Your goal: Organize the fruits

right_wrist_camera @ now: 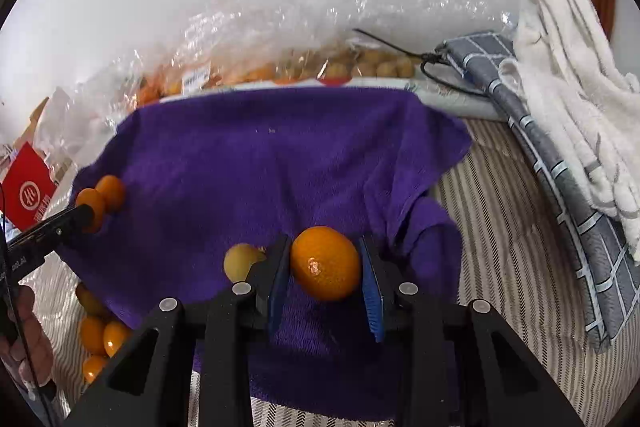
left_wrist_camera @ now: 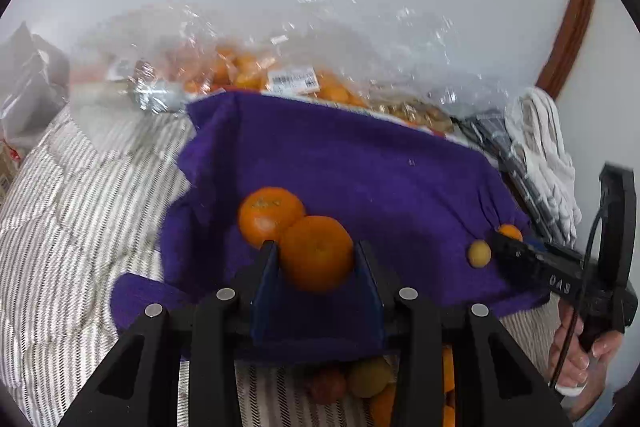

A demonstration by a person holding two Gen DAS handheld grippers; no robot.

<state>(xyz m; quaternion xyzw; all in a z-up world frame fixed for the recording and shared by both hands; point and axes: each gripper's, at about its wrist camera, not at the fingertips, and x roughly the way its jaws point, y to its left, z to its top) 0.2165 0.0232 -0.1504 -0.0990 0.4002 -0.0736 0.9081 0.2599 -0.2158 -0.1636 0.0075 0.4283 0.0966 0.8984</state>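
Note:
A purple towel (left_wrist_camera: 360, 171) lies spread on the striped bed; it also shows in the right wrist view (right_wrist_camera: 260, 167). My left gripper (left_wrist_camera: 316, 255) is shut on an orange (left_wrist_camera: 317, 253), touching a second orange (left_wrist_camera: 270, 213) that rests on the towel. My right gripper (right_wrist_camera: 326, 259) is shut on another orange (right_wrist_camera: 326, 263) just above the towel, with a small yellow fruit (right_wrist_camera: 240, 261) to its left. In the left wrist view the right gripper (left_wrist_camera: 508, 247) is at the towel's right edge beside that yellow fruit (left_wrist_camera: 479, 253).
Clear plastic bags of oranges (left_wrist_camera: 260, 75) and small yellow fruits (right_wrist_camera: 376, 67) lie behind the towel. Loose fruits (right_wrist_camera: 98, 335) lie on the striped bedding in front of it. A white towel (right_wrist_camera: 576, 123) and a grey checked cloth (right_wrist_camera: 560, 187) are at the right.

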